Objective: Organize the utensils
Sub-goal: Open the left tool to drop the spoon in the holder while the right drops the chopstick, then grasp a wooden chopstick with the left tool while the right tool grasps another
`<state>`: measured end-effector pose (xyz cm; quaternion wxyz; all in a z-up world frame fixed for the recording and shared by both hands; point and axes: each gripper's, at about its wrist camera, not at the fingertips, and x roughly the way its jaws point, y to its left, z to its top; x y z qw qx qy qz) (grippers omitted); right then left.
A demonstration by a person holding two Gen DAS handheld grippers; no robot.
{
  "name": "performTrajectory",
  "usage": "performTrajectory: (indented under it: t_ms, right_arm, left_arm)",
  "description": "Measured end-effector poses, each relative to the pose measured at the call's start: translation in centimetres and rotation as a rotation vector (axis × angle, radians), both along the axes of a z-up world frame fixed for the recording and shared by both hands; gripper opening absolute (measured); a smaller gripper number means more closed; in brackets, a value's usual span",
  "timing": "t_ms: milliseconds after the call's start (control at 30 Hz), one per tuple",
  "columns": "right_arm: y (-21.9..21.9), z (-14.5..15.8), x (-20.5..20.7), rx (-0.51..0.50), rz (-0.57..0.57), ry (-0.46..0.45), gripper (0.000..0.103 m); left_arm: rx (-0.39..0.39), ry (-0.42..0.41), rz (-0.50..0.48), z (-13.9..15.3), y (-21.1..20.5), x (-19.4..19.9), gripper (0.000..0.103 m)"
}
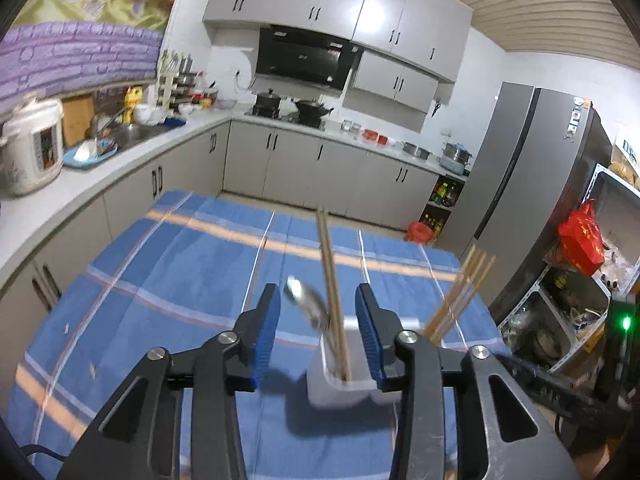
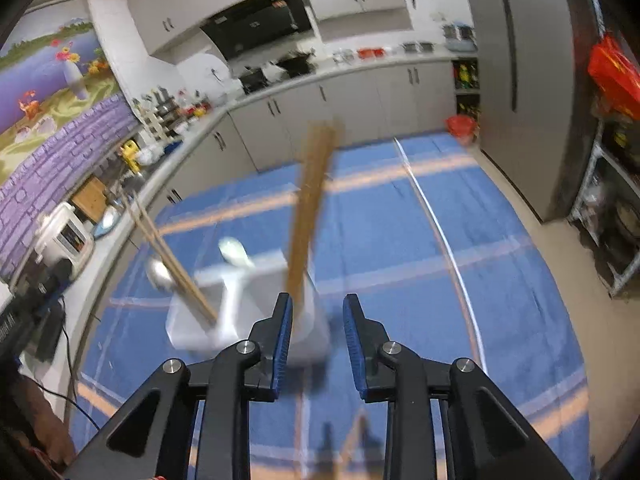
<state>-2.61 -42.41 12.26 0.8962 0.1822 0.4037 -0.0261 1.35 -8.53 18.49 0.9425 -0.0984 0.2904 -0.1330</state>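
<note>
holder (image 1: 340, 394): white, sits right under and ahead of both grippers on the blue cloth
left gripper (image 1: 318, 334): jaws apart, gripping nothing; chopsticks (image 1: 332, 280) and spoon (image 1: 306, 304) stand upright between them
right gripper (image 2: 316, 344): jaws apart, empty; chopstick bundle (image 2: 310, 208) leans just inside its left pad

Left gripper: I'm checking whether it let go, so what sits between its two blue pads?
In the left wrist view, the left gripper stands open, with a pair of chopsticks and a metal spoon standing in the white holder between its pads.
</note>
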Motion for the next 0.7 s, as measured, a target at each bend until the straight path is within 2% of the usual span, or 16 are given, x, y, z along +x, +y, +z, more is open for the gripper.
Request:
performTrajectory:
  t_ms: [133,267,333,500,533,600,700]
  right_arm:
    - [0.1,-5.0,-5.6,0.046,0.003,0.111,0.028]
    - [0.6,-8.8,-8.0,0.101,-0.007,0.196,0.028]
    - [1.0,-9.9,-8.3,0.107,-0.009,0.222,0.028]
    - [2.0,-10.6,-7.8,0.106,-0.043,0.242,0.028]
    - [2.0,-10.6,-7.4,0.110,-0.047,0.244,0.025]
    - [2.3,-10.7,-6.8,0.107,-0.046,0.250,0.014]
    - [2.7,-10.4,-6.6,0.067,-0.036,0.272,0.007]
  left_arm:
    - [0.018,0.107,-0.005,-3.4,0.2,-2.4,0.041]
    - [0.040,0.217,-0.063,-6.8,-0.4,-4.2,0.041]
    - [0.056,0.240,-0.079,-7.8,-0.8,-5.0,0.041]
    - [0.095,0.250,-0.123,-8.3,-1.7,-6.4,0.041]
    - [0.094,0.255,-0.131,-8.3,-1.8,-6.4,0.041]
    - [0.084,0.271,-0.150,-8.3,-2.1,-6.3,0.041]
    - [0.092,0.280,-0.172,-8.1,-3.1,-5.8,0.041]
